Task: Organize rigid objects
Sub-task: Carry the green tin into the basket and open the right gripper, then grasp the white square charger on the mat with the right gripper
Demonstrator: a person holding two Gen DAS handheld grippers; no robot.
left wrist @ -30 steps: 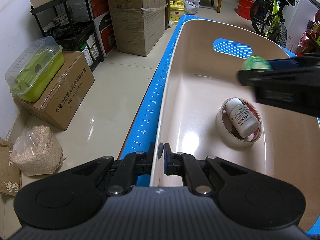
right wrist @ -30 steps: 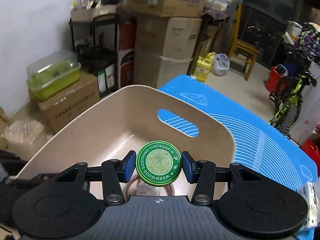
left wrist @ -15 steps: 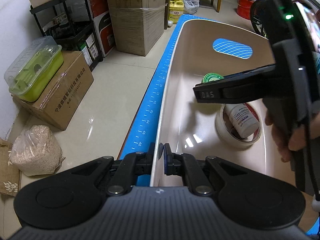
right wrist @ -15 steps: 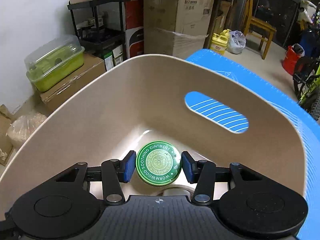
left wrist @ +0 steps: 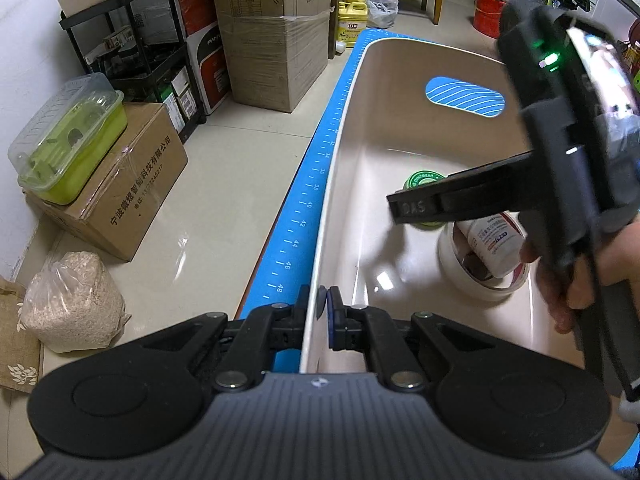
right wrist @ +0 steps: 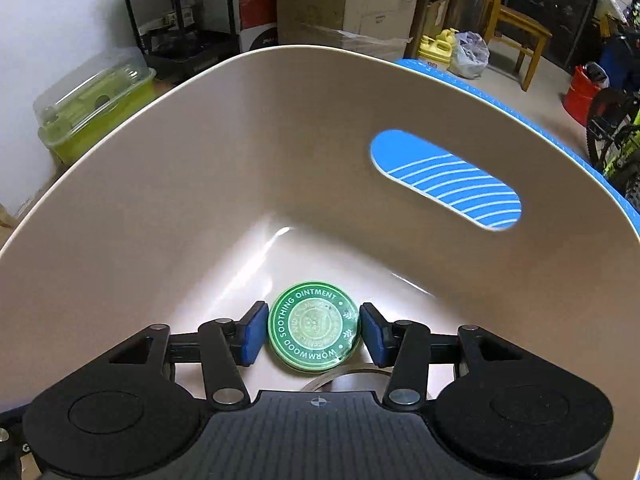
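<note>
**Watch the tin as you let go**

Your beige bin (right wrist: 200, 184) sits on the blue mat (left wrist: 304, 216) at the left edge of the tabletop, and your left hand-held gripper (left wrist: 322, 312) is clamped shut on its near rim. Hold that steady: if you tug or lift, the bin may slide toward the drop to the floor (left wrist: 224, 184) on the left.

Inside, a roll of tape (left wrist: 480, 276) lies on the right with a white bottle (left wrist: 494, 246) resting in its hole. Your right hand-held gripper (right wrist: 314, 334) sits low over the bin floor, gripping the green ointment tin (right wrist: 314, 334) by its sides, lid up, just left of the tape. Whether the tin touches the bottom I cannot tell. Release too high or tilted and it may land on edge, roll, or knock the tape and bottle. A finger could also catch the tape roll as you withdraw.
</note>
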